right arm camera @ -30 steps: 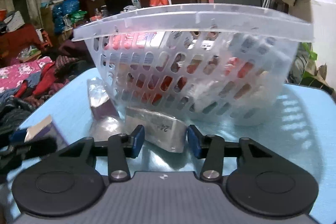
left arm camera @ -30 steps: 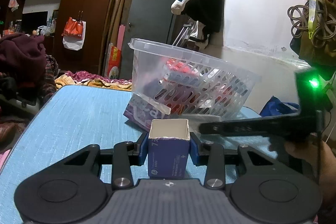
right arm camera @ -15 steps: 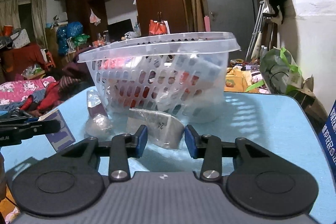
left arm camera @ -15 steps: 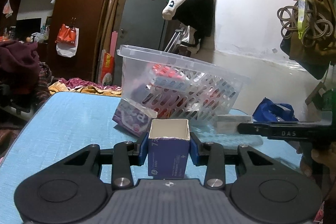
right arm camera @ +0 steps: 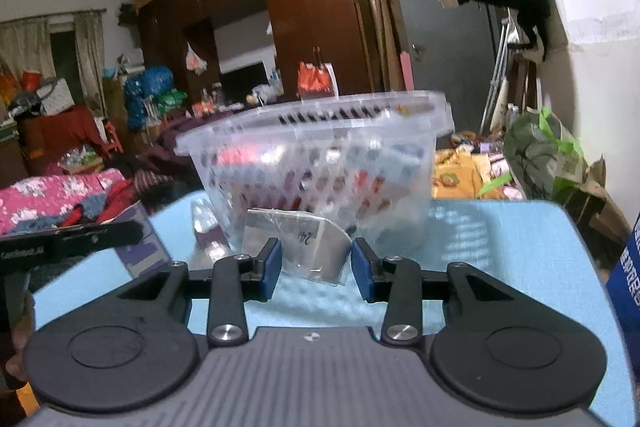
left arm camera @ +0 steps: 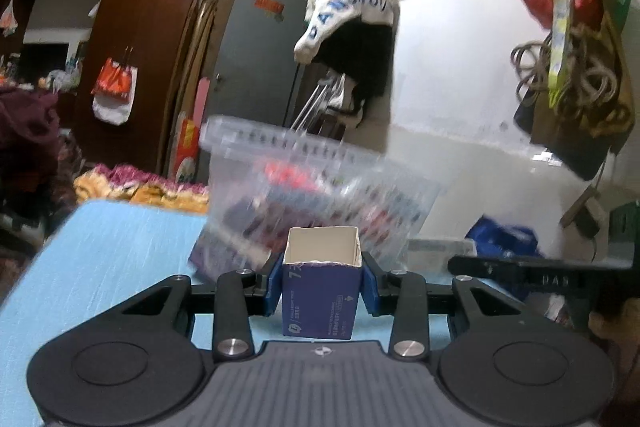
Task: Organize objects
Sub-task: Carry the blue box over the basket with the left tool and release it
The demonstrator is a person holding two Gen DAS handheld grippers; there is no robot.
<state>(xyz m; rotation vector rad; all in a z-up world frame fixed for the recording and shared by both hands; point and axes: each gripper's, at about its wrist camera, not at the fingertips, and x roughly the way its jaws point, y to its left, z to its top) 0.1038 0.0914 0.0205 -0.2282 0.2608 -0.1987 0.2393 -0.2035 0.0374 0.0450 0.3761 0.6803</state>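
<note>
My left gripper point(left arm camera: 321, 281) is shut on an open-topped dark blue carton point(left arm camera: 320, 289), held above the blue table point(left arm camera: 108, 247). A clear slotted plastic basket point(left arm camera: 320, 187) holding several packets stands ahead; it also shows in the right wrist view point(right arm camera: 316, 171). My right gripper point(right arm camera: 317, 269) is shut on a clear plastic packet point(right arm camera: 304, 247) marked 24, lifted in front of the basket. The right gripper's body shows at the right of the left wrist view point(left arm camera: 520, 277).
A purple packet point(left arm camera: 216, 255) leans at the basket's left foot, and shows in the right wrist view point(right arm camera: 208, 235). A dark blue bag point(left arm camera: 504, 239) lies right of the table. Clothes, a wardrobe point(right arm camera: 304, 19) and clutter lie beyond the table's far edge.
Both grippers have drawn back from the basket and risen. The basket looks smaller and farther in both views. The right gripper has lifted the clear packet off the table.
</note>
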